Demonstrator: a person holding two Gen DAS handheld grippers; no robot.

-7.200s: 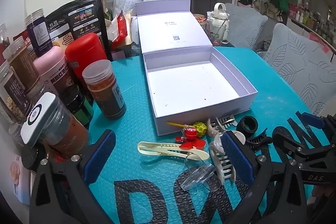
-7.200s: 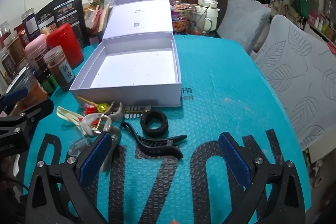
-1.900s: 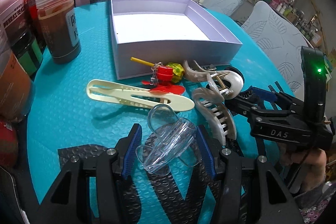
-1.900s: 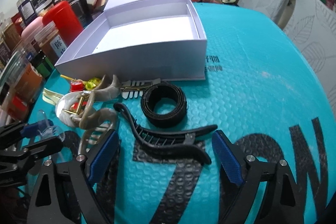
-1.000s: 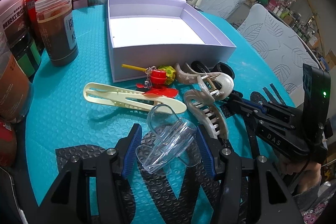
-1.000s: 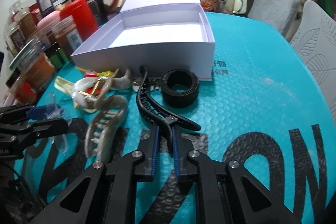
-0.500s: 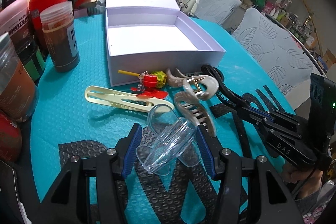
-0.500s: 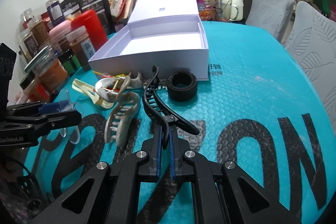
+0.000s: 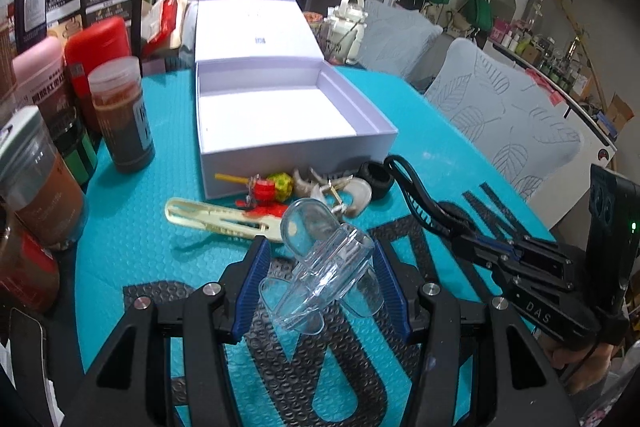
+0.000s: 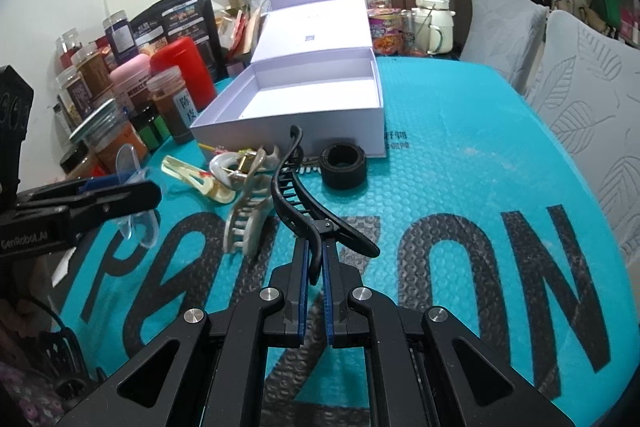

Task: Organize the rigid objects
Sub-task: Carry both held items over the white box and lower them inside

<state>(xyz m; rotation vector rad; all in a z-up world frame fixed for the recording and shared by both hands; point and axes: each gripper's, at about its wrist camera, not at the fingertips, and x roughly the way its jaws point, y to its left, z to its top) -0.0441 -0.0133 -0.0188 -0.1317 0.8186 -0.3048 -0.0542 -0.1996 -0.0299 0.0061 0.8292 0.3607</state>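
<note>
Open box (image 10: pixel 320 95) clear from above (jars (image 9: pixel 120 119) crowding its left, clips (image 10: pixel 240 167) along its front wall).

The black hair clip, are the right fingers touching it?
Touching. The right wrist view shows both blue fingers pressed against the black hair clip.

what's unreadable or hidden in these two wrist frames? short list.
- Grey claw clip, left wrist view: mostly hidden behind the clear clip held in the left gripper.
- Black clip, right wrist view: its tail is buried between the right gripper's shut jaws.
- Box floor, right wrist view: near part hidden by its front wall.
- Jar label, left wrist view: blurred, unreadable.
- Holder's hand, left wrist view: only a sliver at the edge.
</note>
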